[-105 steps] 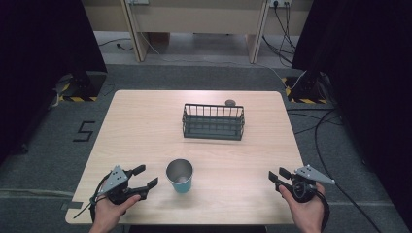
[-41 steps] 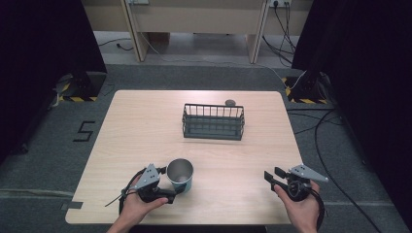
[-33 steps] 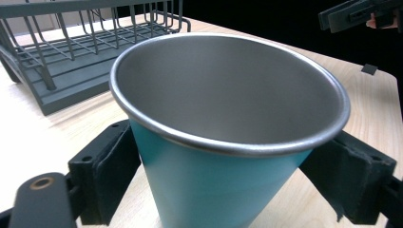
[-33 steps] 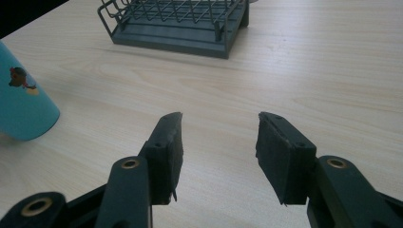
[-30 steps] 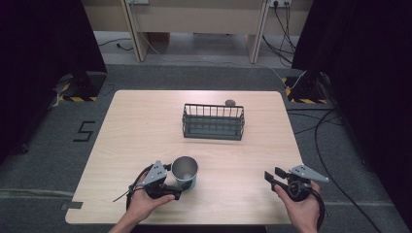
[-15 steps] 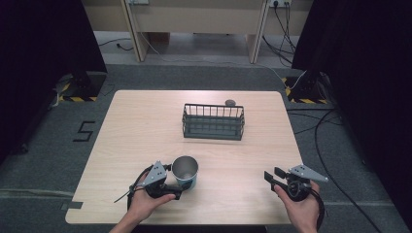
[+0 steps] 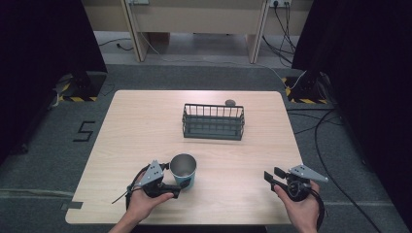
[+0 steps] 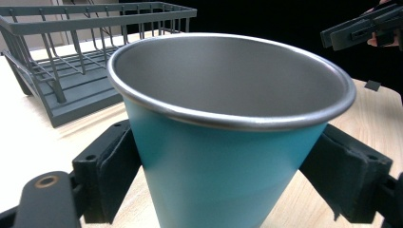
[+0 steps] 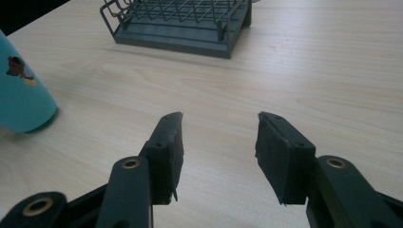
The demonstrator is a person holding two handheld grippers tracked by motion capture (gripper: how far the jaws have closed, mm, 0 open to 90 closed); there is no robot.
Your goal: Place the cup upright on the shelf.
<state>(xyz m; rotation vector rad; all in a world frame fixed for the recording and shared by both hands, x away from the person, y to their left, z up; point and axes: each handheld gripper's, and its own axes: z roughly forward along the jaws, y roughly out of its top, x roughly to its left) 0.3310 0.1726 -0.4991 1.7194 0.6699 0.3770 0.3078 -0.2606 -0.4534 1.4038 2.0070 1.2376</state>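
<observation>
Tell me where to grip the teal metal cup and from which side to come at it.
Grip the cup across its teal side wall, below the rolled rim, coming in level from the person's left. It stands upright and tapers downward, so pads on opposite sides seat well and the wider rim resists slipping. The left gripper already brackets it this way; the right gripper is open, well off.

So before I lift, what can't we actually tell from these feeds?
- Cup base: cut off by the bottom edge of the left gripper view, so table contact is unclear.
- Left tongs grip: the pads flank the cup wall, but the contact line is in shadow.
- Small dark round thing behind the basket: too small in the high view to identify.
- Cup's printed figure: partly cut by the right gripper view's left edge.
</observation>
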